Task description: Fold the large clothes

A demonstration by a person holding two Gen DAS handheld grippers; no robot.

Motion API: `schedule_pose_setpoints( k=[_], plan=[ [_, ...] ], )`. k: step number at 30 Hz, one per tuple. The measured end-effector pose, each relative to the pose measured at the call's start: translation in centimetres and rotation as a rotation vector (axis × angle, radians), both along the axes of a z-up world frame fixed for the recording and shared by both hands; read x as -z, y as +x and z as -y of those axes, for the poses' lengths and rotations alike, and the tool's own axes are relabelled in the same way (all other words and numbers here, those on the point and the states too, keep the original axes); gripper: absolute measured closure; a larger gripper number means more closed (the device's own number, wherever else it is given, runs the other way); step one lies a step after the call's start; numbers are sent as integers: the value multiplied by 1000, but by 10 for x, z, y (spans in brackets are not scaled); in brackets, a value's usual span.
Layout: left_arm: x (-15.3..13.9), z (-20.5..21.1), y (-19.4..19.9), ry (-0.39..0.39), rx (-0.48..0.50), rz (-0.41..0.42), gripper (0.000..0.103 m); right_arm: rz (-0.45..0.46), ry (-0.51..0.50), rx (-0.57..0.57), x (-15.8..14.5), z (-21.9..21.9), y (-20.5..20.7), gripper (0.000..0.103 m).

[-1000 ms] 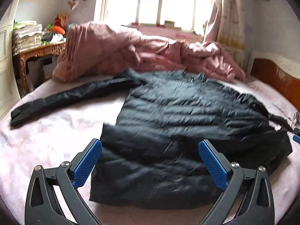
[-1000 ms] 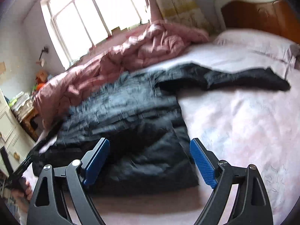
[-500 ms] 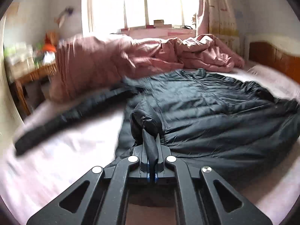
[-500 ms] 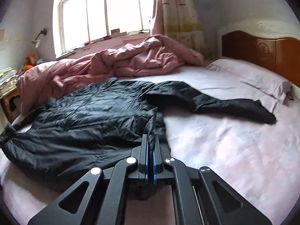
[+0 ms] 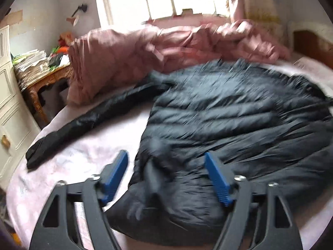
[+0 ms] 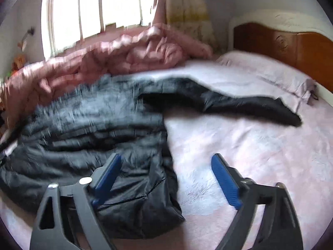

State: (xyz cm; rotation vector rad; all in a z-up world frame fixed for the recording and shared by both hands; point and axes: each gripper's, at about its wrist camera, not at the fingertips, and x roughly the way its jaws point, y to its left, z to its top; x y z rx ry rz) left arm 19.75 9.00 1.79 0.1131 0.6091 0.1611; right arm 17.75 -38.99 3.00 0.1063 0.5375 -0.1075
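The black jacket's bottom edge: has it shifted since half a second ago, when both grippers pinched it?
Yes. The black jacket hem, then lifted, has dropped onto the pink bedsheet; both grippers' jaws have just been opening.

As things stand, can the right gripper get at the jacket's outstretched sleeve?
Probably yes. The right gripper, jaws just reopened and empty, faces bare pink sheet; nothing lies between it and the sleeve, which is flat but farther off.

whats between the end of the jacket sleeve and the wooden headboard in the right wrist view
A pale pink pillow lies between the black jacket's sleeve end and the wooden headboard, on the pink bedsheet. This shows in the right wrist view.
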Motion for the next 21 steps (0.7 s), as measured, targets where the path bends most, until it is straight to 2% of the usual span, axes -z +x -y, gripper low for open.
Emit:
schedule_pose_setpoints(
  k=[1,4,7,9,10,12,15,17,19,21],
  plan=[
    [-5,3,-9,-2,18,32,6,21,0,7,-5,0,-5,13],
    [-18,16,-33,-1,82,85,1,34,18,-66,-15,-7,-20,13],
    [-20,27,-38,-13,130,18,1,31,14,-167,-18,-22,-31,13],
    [-16,39,-40,-11,184,-34,1,27,-75,-202,-17,-41,-33,13],
    [-14,48,-42,-2,233,-54,1,18,-159,-231,-14,-58,-33,13],
    [-9,66,-45,51,292,-98,1,-48,-257,-340,-6,-82,-33,13],
    [0,88,-52,121,347,-111,0,-100,-329,-468,7,-111,-43,13],
    [3,95,-51,120,344,-127,1,-111,-398,-523,16,-131,-51,13],
    [6,97,-49,94,340,-140,1,-118,-442,-520,23,-146,-50,13],
    [11,102,-49,114,359,-146,1,-137,-438,-501,27,-151,-45,13]
  ],
)
